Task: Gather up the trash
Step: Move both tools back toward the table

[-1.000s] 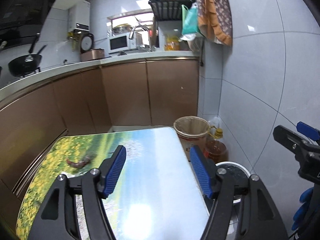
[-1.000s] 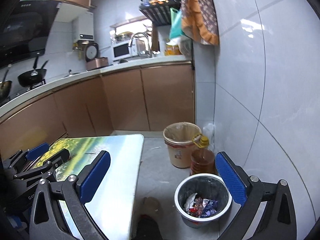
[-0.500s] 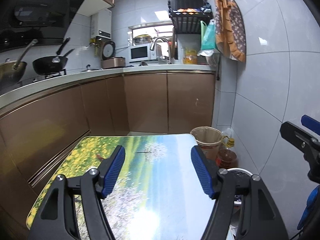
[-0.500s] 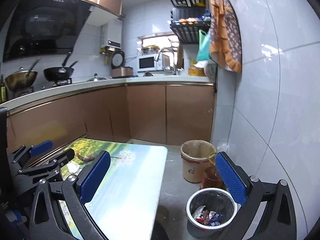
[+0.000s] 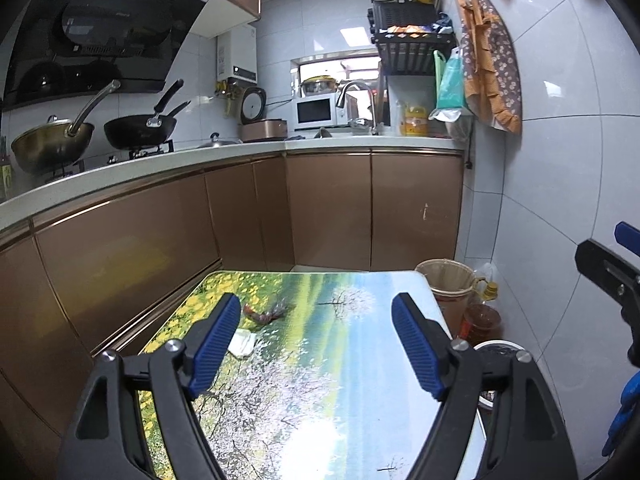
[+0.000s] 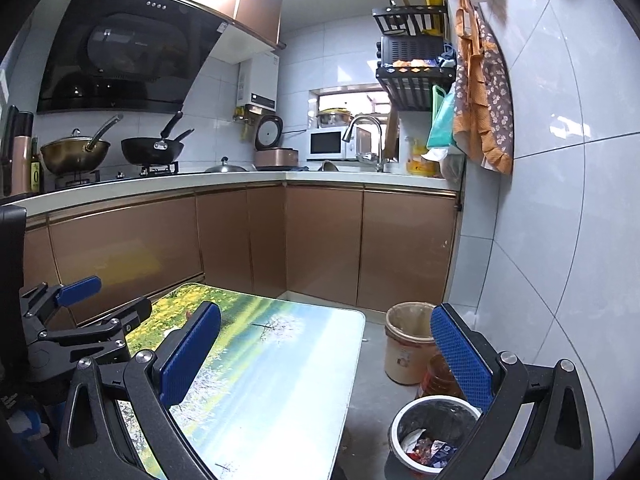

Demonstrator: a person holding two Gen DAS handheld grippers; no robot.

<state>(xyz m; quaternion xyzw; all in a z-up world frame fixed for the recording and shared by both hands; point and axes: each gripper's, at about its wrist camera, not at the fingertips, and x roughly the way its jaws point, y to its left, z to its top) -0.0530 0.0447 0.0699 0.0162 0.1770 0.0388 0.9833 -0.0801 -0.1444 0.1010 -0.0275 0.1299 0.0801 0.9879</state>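
L gripper (image 5: pixel 316 340) jaws wide, just been opening, nothing between; red wrapper (image 5: pixel 267 313) + white scrap (image 5: pixel 241 343) on table (image 5: pixel 320 400) just ahead, nr left pad. R gripper (image 6: pixel 326 356) wide, empty, bin (image 6: pixel 434 434) below-right for drops.

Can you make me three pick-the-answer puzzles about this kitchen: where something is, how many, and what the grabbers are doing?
1. Where is the red wrapper?
A. on the table
B. in the sink
C. on the stove

2. How many pans sit on the stove?
A. none
B. two
C. five

3. How is the left gripper?
A. shut on a cup
B. open, holding nothing
C. shut on a wrapper

Answers: 1 A, it lies on the table beside a white scrap. 2 B, a golden wok and a black pan. 3 B, its jaws, which have just been opening, stand apart with nothing between.
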